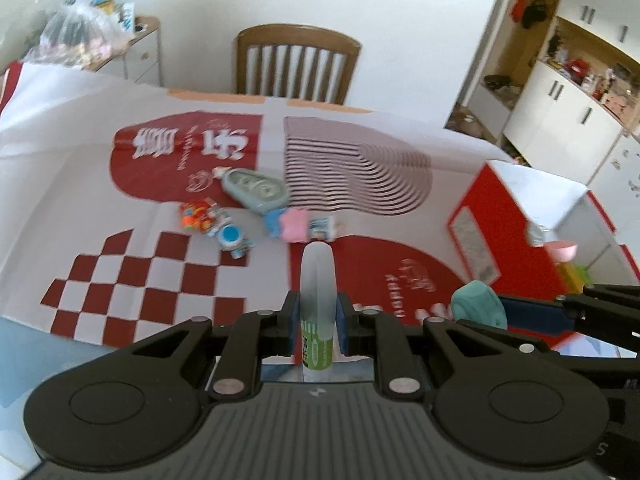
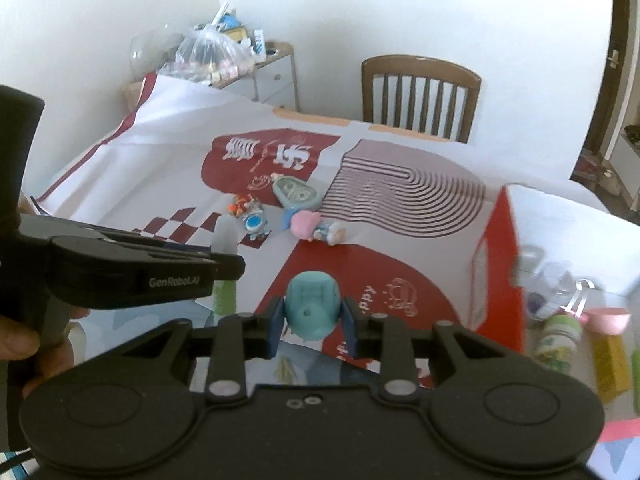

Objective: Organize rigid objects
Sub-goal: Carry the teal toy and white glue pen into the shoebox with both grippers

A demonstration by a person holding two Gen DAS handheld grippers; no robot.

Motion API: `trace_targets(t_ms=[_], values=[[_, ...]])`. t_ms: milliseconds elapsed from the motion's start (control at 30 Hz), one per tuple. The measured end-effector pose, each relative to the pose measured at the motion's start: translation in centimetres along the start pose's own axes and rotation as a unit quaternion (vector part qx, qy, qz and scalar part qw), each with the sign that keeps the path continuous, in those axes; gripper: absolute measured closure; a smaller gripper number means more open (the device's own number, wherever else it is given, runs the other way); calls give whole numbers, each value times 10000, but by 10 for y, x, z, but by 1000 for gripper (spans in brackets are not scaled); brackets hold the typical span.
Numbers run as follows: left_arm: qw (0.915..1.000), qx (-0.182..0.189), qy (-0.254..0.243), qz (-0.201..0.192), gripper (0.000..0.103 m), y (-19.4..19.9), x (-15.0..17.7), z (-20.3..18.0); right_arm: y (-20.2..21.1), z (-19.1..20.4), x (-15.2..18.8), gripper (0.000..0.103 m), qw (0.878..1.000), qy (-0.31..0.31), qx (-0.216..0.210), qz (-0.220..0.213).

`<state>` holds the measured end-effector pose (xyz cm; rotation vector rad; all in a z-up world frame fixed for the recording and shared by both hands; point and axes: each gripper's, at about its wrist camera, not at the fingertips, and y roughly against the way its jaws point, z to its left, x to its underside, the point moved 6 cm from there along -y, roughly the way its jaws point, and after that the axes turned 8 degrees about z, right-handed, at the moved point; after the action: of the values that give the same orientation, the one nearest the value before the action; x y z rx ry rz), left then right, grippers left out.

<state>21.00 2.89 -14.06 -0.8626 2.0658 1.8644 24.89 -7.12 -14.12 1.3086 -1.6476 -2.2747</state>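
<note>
My right gripper (image 2: pixel 312 316) clamps a teal toy (image 2: pixel 311 309) between its blue pads; my left gripper (image 2: pixel 224 268) crosses at the left, pinching a green glue stick (image 2: pixel 224 280); small figurines (image 2: pixel 316 226) lie on the red-and-white mat (image 2: pixel 168 128).

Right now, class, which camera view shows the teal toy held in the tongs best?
The right wrist view: the teal toy sits centred between the right tongs, its base facing the camera. The left wrist view shows it only side-on, near the right edge.
</note>
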Motion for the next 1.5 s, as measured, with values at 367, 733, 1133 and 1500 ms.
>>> trace_targets(t_ms=[367, 733, 1133, 1500], values=[[9970, 353, -489, -493, 85, 39, -23, -72, 51, -60, 7, 74, 9977, -206, 473, -435], [9927, 560, -888, -594, 85, 52, -43, -149, 81, -133, 23, 74, 9941, -463, 791, -584], [9892, 795, -1025, -680, 85, 51, -61, -225, 93, -204, 50, 74, 9919, -641, 971, -515], [9869, 1026, -1243, 81, 85, -1, -58, -281, 76, -256, 68, 74, 9909, -754, 1093, -214]])
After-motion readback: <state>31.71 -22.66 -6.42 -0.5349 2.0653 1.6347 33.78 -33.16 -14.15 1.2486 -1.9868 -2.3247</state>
